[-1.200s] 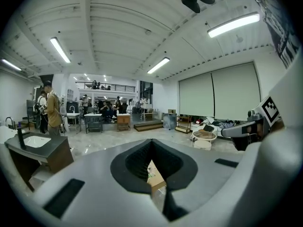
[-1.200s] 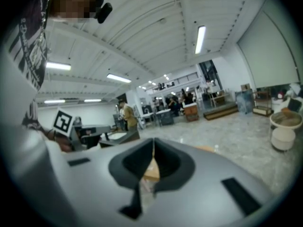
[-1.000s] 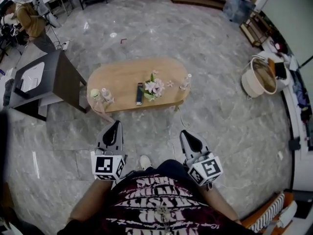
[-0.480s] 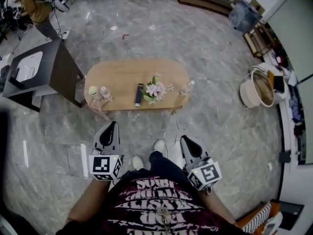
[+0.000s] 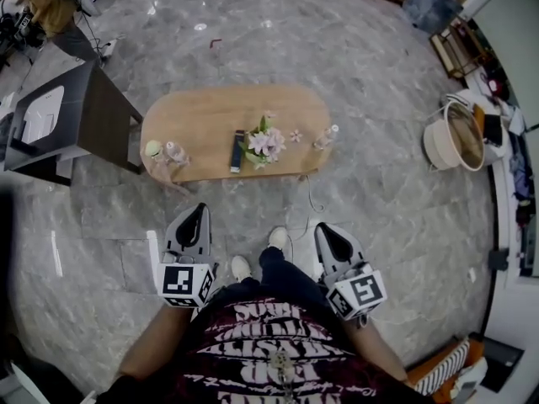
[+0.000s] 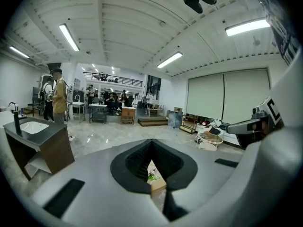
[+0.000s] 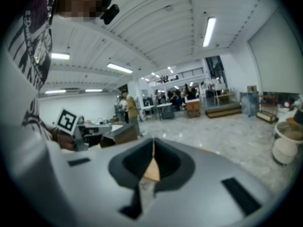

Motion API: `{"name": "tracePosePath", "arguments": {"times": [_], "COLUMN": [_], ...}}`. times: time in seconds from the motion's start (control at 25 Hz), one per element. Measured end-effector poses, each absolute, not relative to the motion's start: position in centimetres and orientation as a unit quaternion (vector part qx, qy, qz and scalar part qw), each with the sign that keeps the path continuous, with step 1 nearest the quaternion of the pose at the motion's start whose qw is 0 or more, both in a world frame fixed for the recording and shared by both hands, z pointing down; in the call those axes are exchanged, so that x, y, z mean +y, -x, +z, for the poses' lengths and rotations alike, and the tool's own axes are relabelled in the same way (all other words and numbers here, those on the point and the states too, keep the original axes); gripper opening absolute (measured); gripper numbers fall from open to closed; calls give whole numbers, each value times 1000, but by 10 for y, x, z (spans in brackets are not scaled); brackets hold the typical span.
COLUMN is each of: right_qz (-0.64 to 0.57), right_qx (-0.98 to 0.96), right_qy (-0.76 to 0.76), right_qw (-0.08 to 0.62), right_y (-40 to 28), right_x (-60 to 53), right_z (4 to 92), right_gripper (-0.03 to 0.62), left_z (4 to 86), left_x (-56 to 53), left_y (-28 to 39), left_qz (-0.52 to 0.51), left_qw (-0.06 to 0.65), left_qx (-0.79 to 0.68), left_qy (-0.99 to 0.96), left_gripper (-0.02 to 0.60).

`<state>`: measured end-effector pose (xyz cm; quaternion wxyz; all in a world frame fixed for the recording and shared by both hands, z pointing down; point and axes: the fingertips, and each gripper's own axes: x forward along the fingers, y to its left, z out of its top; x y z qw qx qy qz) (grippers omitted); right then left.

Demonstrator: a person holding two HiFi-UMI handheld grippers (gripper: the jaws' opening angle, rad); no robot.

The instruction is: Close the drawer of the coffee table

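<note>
The oval wooden coffee table [image 5: 210, 116] stands on the grey marble floor ahead of me. A light-brown piece [image 5: 171, 182] juts out under its near left edge; I cannot tell if it is the drawer. My left gripper [image 5: 196, 215] and right gripper [image 5: 325, 231] hang side by side well short of the table, both shut and empty. In the left gripper view the left gripper [image 6: 152, 150] frames the table's flowers [image 6: 152, 176] through a thin slit. The right gripper [image 7: 152, 150] shows a sliver of the table [image 7: 151, 172].
On the table are pink flowers [image 5: 263, 144], a dark remote [image 5: 237, 151], a clear bottle [image 5: 327, 135] and two small items [image 5: 164, 151]. A dark sink counter [image 5: 93, 116] stands left, a round basket [image 5: 455, 137] right. A cable [image 5: 311, 199] trails on the floor.
The person has stepped toward the coffee table, one foot now forward. Both shut grippers came along forward and slightly down, still side by side.
</note>
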<state>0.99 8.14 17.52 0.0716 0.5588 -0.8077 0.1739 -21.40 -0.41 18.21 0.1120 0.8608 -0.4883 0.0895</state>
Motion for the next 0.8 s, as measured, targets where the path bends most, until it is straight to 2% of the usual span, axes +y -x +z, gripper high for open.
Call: {"name": "tracePosePath", "arguments": {"times": [0.56, 0.8], "right_qz": [167, 165], "right_qx": [-822, -833], "right_qy": [-544, -527], "right_qw": [5, -21], "right_y": [-88, -120], "right_x": [2, -19], "right_z": [155, 152], "right_gripper": [35, 35], "left_z": [146, 127], "left_x": [-64, -81], "left_y": [142, 120], "left_qz": [102, 67], "left_qw": [70, 62], "left_qx": [-499, -506], "left_qy": [-858, -858], "left_gripper": [21, 21]}}
